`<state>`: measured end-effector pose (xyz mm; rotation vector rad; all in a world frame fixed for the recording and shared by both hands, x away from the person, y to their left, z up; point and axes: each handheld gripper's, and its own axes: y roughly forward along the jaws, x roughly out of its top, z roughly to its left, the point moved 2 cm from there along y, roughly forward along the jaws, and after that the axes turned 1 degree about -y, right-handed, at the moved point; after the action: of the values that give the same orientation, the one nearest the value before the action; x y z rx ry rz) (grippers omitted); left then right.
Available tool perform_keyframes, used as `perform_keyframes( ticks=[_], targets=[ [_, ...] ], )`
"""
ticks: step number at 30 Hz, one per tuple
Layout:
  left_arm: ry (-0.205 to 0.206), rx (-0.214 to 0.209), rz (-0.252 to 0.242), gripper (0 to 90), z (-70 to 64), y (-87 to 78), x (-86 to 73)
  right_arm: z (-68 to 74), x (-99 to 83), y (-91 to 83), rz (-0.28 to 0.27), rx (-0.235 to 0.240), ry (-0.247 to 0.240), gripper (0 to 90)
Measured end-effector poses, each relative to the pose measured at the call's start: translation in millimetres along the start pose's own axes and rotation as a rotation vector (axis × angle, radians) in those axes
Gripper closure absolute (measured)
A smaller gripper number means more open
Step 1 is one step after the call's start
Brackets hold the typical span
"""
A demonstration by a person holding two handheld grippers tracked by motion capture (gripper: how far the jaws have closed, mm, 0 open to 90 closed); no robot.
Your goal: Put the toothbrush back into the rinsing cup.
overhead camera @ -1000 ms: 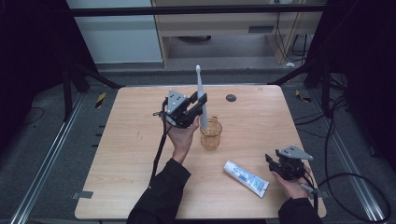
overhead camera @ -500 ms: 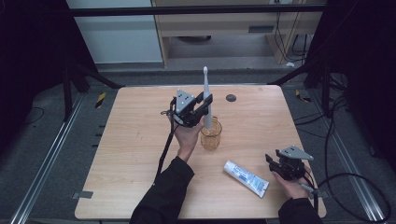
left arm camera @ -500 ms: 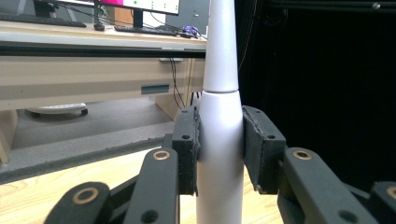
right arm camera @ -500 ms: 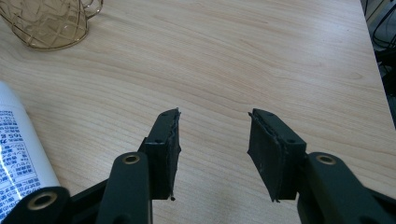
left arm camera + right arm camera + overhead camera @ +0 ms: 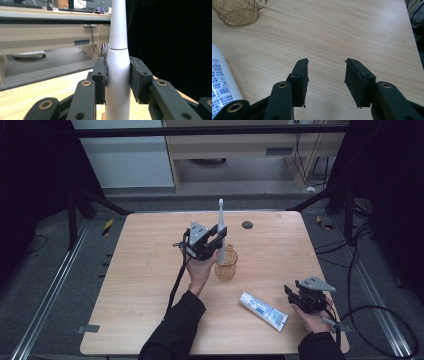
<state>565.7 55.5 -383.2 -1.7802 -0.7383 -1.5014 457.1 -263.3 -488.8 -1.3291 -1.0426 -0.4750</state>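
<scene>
Toothbrush (image 5: 221, 227) upright, pinched in left gripper (image 5: 212, 241) jaws above cup (image 5: 226, 263); right gripper (image 5: 298, 296) jaws spread, resting on table (image 5: 140, 270).

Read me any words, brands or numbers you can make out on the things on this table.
"165": on the white toothpaste tube, the one bit that seems legible in the right gripper view.
Other lines on that tube: small print, too blurred to read.
Blue label on the tube in the high view: too small to read.
Toothbrush and glass cup: no text visible.
</scene>
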Motion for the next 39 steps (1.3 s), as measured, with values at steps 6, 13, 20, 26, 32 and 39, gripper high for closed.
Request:
perform_keyframes(
  ticks=[6,13,20,26,32,39],
  targets=[
    [0.007,-0.001,0.016,67.3,1.8,-1.5,-7.9,0.2,-0.1,0.2,0.002,-0.002,-0.003,53.2],
    [0.012,-0.002,0.027,67.2,2.0,-2.0,-18.2,0.1,-0.2,0.1,0.002,-0.002,-0.002,53.3],
    [0.032,-0.004,0.042,67.2,0.0,-2.8,-30.1,0.2,-0.2,0.1,0.003,-0.003,-0.004,53.3],
    [0.040,-0.012,0.057,67.2,-3.2,-3.0,-41.5,0.3,-0.1,0.0,0.002,-0.004,-0.007,53.3],
    [0.048,-0.020,0.079,67.2,-5.3,-3.0,-52.2,0.7,-0.1,0.3,0.003,-0.004,-0.006,53.3],
    [0.061,-0.021,0.087,67.1,-7.0,-4.0,-56.6,0.3,-0.3,0.3,0.004,-0.006,-0.006,53.3]
  ],
)
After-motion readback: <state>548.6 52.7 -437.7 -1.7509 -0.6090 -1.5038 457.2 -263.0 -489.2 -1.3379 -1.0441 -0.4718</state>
